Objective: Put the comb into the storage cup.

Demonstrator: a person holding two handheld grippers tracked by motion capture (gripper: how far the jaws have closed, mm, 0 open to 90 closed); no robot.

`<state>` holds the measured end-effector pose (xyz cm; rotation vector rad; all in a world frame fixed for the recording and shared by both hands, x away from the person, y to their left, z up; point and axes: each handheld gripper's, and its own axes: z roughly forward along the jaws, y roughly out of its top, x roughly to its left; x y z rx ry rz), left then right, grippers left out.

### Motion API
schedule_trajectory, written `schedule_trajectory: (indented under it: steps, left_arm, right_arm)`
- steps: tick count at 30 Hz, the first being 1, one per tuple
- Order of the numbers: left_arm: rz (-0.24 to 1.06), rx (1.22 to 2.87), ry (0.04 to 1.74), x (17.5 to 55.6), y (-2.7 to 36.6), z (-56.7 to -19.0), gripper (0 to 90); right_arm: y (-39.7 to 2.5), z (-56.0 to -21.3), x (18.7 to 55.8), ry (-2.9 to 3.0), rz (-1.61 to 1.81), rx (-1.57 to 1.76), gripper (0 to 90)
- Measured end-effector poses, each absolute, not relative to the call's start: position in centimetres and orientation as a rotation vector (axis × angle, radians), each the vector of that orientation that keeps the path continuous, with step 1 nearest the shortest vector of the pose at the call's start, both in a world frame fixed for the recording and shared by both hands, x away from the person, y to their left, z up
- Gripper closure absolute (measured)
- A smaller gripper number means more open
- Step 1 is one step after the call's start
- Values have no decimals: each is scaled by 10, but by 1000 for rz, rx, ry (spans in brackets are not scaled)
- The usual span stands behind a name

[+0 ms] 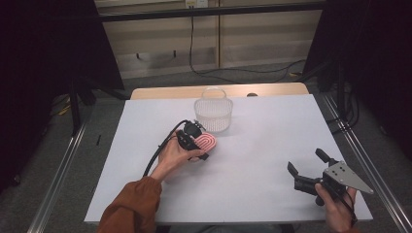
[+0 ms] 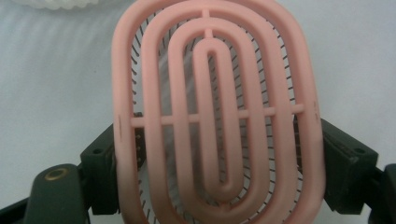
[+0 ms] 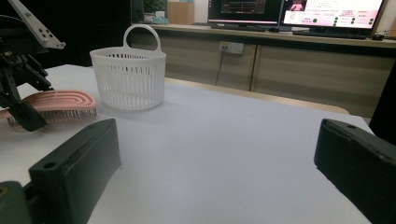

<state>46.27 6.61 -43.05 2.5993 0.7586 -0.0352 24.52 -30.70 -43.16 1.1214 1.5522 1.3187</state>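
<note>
Left claw [image 1: 198,144] grips a pink oval plastic hairbrush [image 1: 208,142] beside a white slatted plastic basket [image 1: 214,114]; right claw [image 1: 307,165] gapes wide above the table [image 1: 272,145].

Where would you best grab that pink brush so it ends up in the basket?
Probably across its narrow width, as the left gripper does now: a jaw on each long side of the pink brush, coming from the person's end. The oval is long and flat with bristles underneath, so the parallel side rims give firm faces for lifting it into the white basket.
</note>
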Motion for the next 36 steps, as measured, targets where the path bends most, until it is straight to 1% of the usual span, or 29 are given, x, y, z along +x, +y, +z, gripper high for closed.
schedule_trajectory:
  steps: [17, 33, 34, 36]
  left_arm:
    - [-2, 2589, 746, 458, 67, -426, 196]
    - [52, 2483, 762, 456, 75, -411, 197]
    - [62, 2456, 780, 455, 75, -411, 196]
    - [62, 2465, 764, 455, 77, -408, 197]
  right_arm:
    - [-307, -432, 245, 1558, 1315, 1122, 0]
    - [-307, -432, 245, 1554, 1320, 1122, 0]
    - [-307, -432, 245, 1553, 1321, 1123, 0]
    - [-307, -432, 245, 1553, 1320, 1121, 0]
